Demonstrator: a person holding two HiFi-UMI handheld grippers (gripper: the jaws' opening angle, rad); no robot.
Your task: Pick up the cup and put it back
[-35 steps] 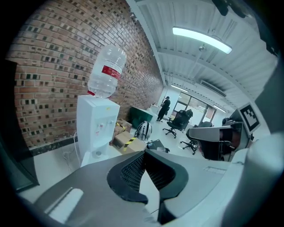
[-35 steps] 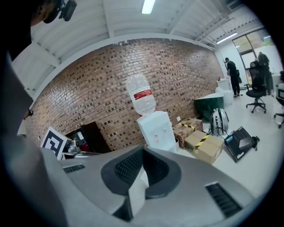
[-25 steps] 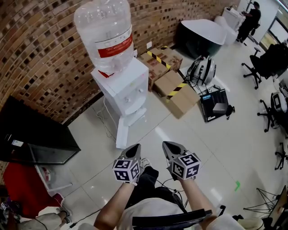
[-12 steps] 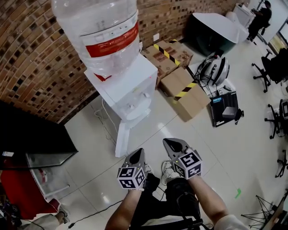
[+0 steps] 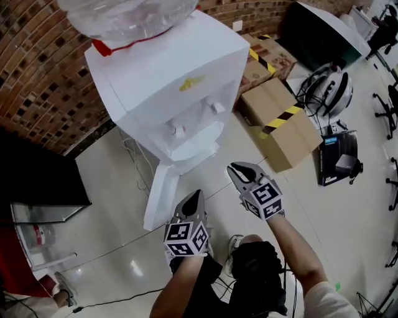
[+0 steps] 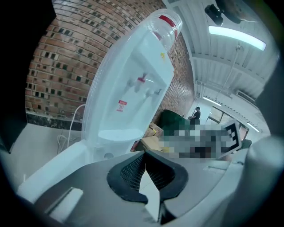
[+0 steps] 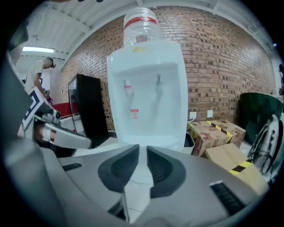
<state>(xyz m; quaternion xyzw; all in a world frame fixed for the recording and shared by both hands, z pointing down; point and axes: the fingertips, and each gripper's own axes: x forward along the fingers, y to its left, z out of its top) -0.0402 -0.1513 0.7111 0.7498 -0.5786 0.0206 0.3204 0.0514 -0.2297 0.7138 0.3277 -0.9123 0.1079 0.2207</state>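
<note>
- Compared with a second ago, the left gripper [image 5: 196, 194] and the right gripper [image 5: 246, 168] are much nearer the water dispenser [image 5: 168, 74]. Only a short strip of floor [image 5: 311, 199] now separates them from its foot, where a wide stretch lay before.
- The dispenser has grown to fill the upper head view. Its bottle [image 5: 124, 15], seen whole earlier, is now cut off by the top edge.
- The cardboard boxes [image 5: 283, 127] beside it have slid toward the right of the head view and look larger.
- The left forearm [image 5: 180, 292] comes up from the bottom edge, with its gripper tipped a little downward and its marker cube facing up.
- The left jaws are together, their black pads meeting at the tips with nothing between them.
- The right forearm [image 5: 295, 248] reaches further forward, so the right gripper is ahead of the left one and also tipped slightly down.
- The right jaws have just been opening and now show a narrow slot. Only floor and the dispenser's base appear through it, and nothing is held.
- Both grippers point at the dispenser's front, toward the recess with two taps [image 5: 179, 131] and the drip tray [image 5: 193, 151] below them.
- I cannot tell where the cup is; the recess looks bare, though it is small and pale in every view.
- The brick wall [image 5: 37, 68] rises behind the dispenser.
</note>
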